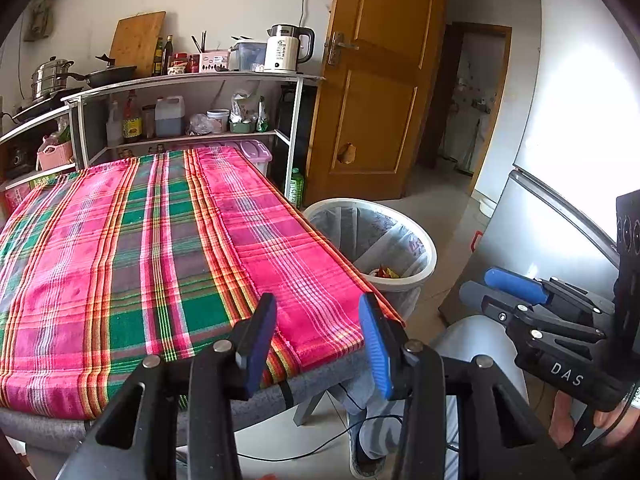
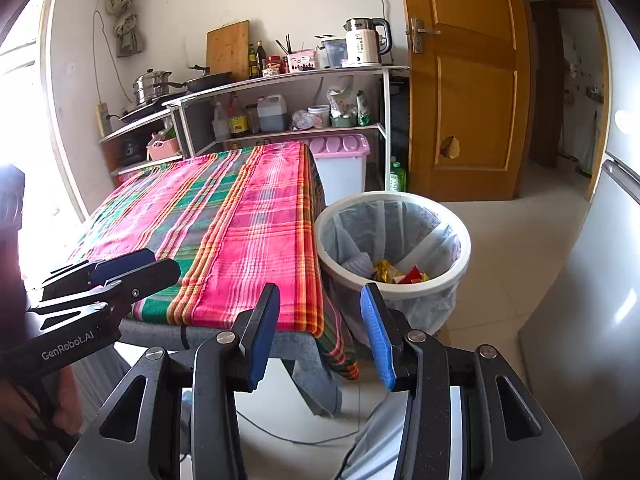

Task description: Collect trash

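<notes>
The trash (image 2: 400, 274), yellow and red wrappers, lies at the bottom of the bin (image 2: 460, 264), inside its clear liner. In the left wrist view only a sliver of it (image 1: 384, 272) shows over the bin rim (image 1: 428, 264), so what the pieces are is hard to tell there. The bin stands on the floor just beside the table's right edge, near its front right corner.

The right gripper (image 2: 320, 328) hangs off that front right corner, fingers spread with nothing between them; the trash sits ahead of it and a little to its right, well below. The left gripper (image 1: 318, 338) hovers over the table's front edge, also spread and holding nothing, with the bin ahead to its right past the table's edge.

A plaid cloth (image 1: 160, 240) covers the table (image 1: 320, 376). Behind its far edge stand shelves (image 2: 304, 76) with a kettle (image 2: 366, 42). A wooden door (image 2: 464, 80) is behind the bin.
</notes>
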